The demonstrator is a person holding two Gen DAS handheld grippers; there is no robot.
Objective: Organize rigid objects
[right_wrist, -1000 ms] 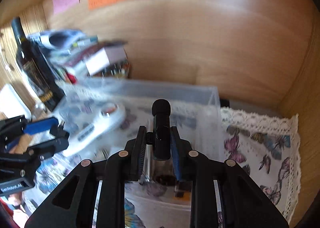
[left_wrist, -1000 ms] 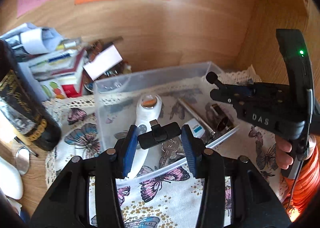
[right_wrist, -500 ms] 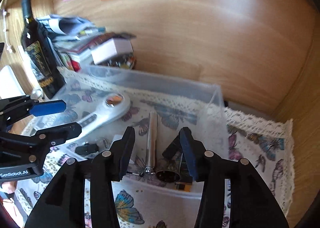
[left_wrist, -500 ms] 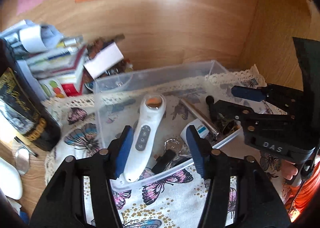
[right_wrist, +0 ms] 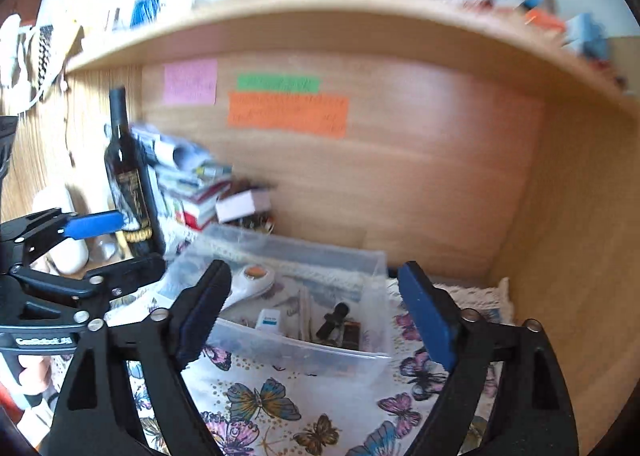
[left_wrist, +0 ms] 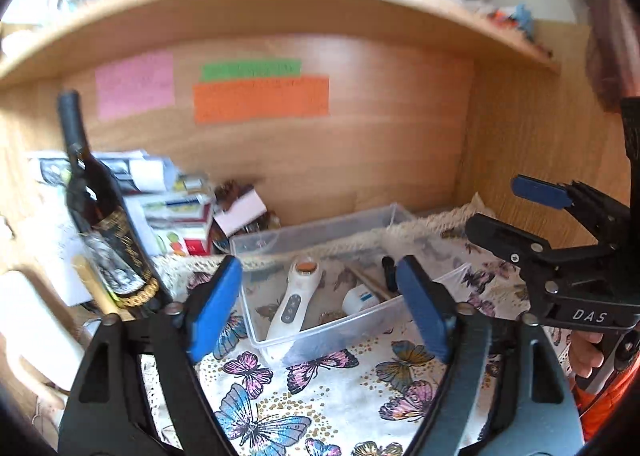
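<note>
A clear plastic bin (left_wrist: 256,244) (right_wrist: 374,352) stands on the butterfly cloth (left_wrist: 320,396) inside a wooden alcove. In it lie a white handheld device with an orange tip (left_wrist: 294,298) (right_wrist: 250,282), a small white box with a blue label (left_wrist: 360,298) (right_wrist: 269,320), a metal rod (left_wrist: 366,280) and a small black piece (left_wrist: 387,272) (right_wrist: 334,318). My left gripper (left_wrist: 320,312) is open and empty, raised in front of the bin. My right gripper (right_wrist: 316,308) is open and empty too, and shows at the right of the left wrist view (left_wrist: 516,212).
A dark wine bottle (left_wrist: 106,228) (right_wrist: 130,184) stands left of the bin. A pile of papers and small boxes (left_wrist: 176,208) (right_wrist: 196,188) is behind it. Coloured notes (left_wrist: 260,98) are stuck on the back wall. The alcove's right wall (right_wrist: 580,256) is close.
Both grippers let go of their black pieces into the bin, opened wide and pulled back and up from it. The view now takes in the shelf above.
</note>
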